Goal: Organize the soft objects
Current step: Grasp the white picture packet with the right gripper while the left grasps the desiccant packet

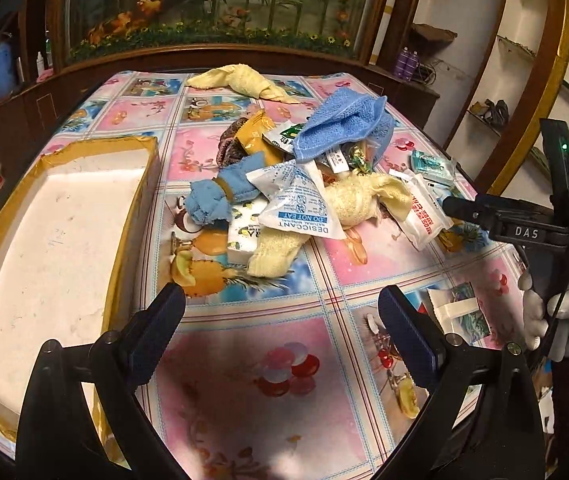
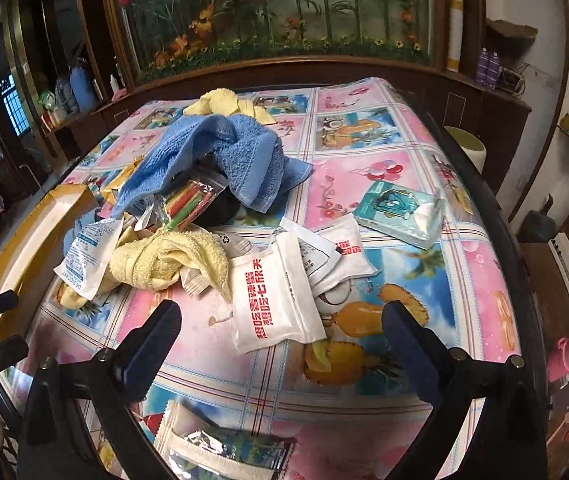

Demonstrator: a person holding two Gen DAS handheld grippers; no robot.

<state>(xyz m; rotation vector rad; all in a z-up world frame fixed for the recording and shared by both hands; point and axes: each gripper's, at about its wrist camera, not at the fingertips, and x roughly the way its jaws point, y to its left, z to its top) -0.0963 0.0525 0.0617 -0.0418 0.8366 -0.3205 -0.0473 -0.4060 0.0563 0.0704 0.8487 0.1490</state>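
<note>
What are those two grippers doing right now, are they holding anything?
Left gripper: open, holding nothing, above the tablecloth.
Right gripper: open, holding nothing, above a white packet.

Two wrist views, shared cluttered table [image 1: 324,248]

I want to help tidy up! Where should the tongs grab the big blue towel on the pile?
Probably the raised fold at the top of the blue towel, coming down from above. It is draped in a hump over the packets, so that ridge stands clear of them, while its lower edges lie against a candy bag. The right tongs are open and empty.
</note>
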